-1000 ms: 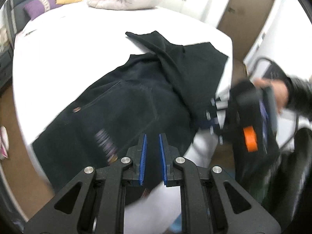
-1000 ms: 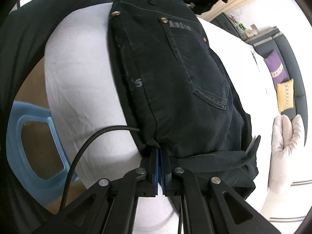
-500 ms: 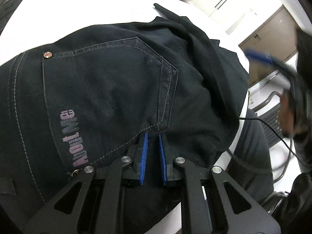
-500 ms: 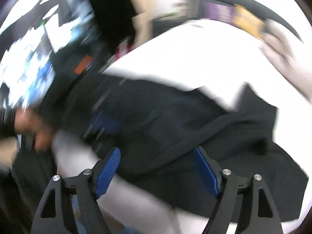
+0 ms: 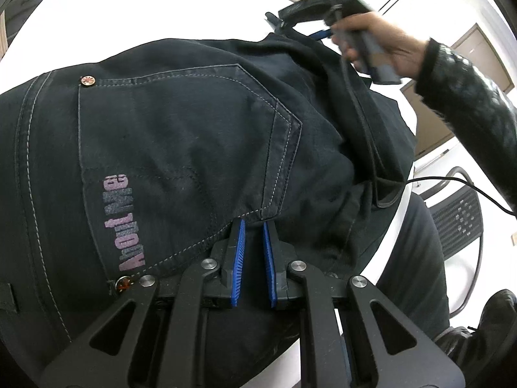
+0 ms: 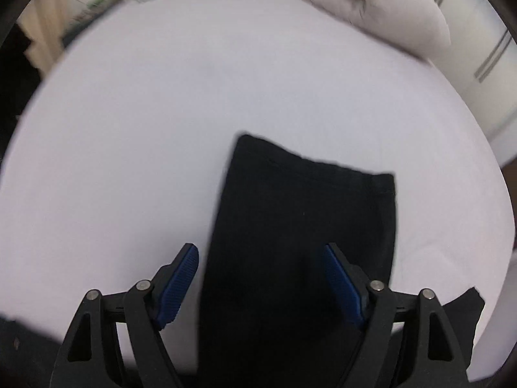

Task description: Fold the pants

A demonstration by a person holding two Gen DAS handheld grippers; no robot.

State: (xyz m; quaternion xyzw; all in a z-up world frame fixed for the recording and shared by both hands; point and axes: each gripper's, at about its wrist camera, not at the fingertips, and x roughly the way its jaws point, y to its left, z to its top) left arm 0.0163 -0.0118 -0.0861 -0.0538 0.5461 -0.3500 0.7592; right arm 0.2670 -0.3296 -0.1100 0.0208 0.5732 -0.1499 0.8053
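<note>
Right wrist view: right gripper (image 6: 260,278) with fingers wide apart, straddling the black leg end of the pants (image 6: 300,226) at lower centre, hem toward mid-frame on the white bed (image 6: 161,113); best to drop lower, close on the hem near one corner, and carry it back toward the waist in one flat sweep. Left wrist view: left gripper (image 5: 253,258) with fingers narrow, just below the pocket corner, grip on cloth impossible to tell; seat filling the frame, dark denim, pale stitching, purple lettering at lower left, copper rivets.
</note>
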